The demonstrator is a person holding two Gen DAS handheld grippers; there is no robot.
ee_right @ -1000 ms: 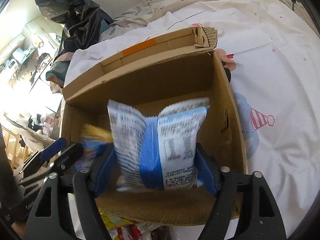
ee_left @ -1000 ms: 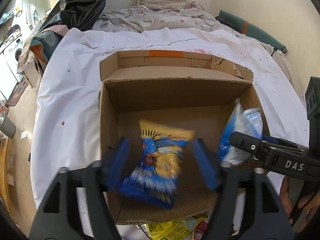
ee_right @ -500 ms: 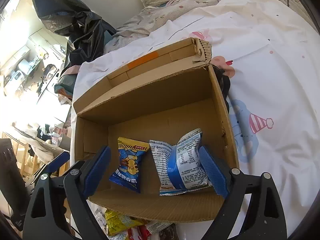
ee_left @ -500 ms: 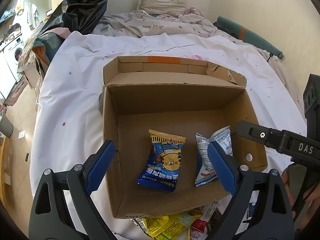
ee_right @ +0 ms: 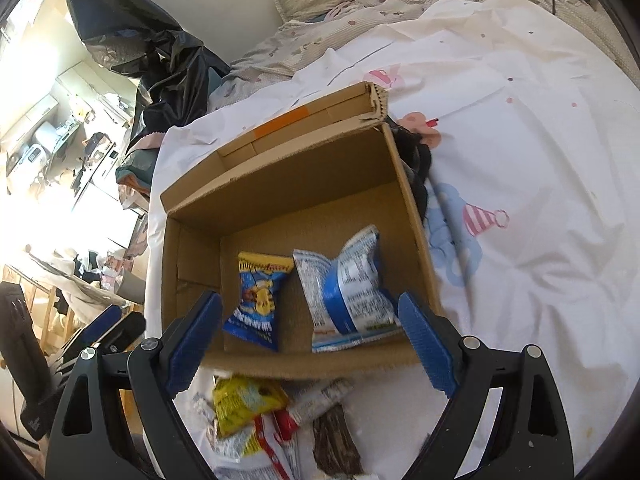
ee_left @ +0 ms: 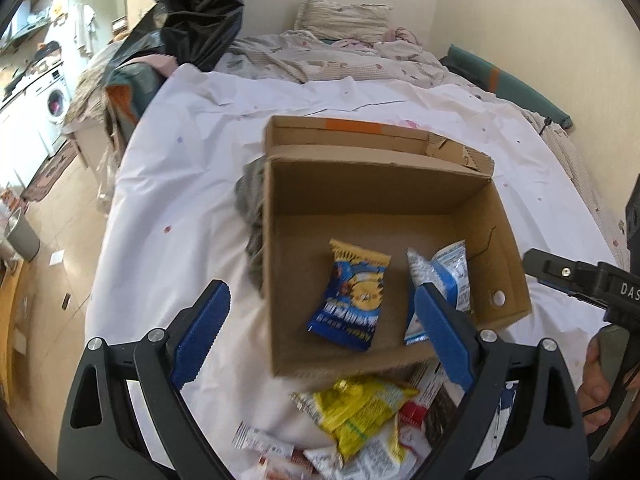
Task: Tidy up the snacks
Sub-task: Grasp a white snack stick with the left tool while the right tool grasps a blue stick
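An open cardboard box [ee_left: 492, 216] [ee_right: 408, 208] stands on the white sheet. In it lie a blue and yellow snack bag [ee_left: 354, 292] [ee_right: 258, 292] and a white and blue snack bag [ee_left: 444, 276] [ee_right: 344, 280]. A heap of loose snacks lies in front of the box, with a yellow packet [ee_left: 360, 408] [ee_right: 244, 400] on top. My left gripper [ee_left: 320, 340] is open and empty, above the box's near left corner. My right gripper [ee_right: 310, 344] is open and empty, above the box's near wall.
A dark cloth [ee_left: 250, 216] lies against the box's left side. The bed's left edge [ee_left: 104, 240] drops to the floor. Bedding and a pillow [ee_left: 344, 16] lie beyond the box. A black bag [ee_left: 192, 12] stands at the back left.
A second ago each gripper held a bag over the box. Both opened and the bags dropped in. Both grippers have since pulled back toward me, baring the heap of snacks.
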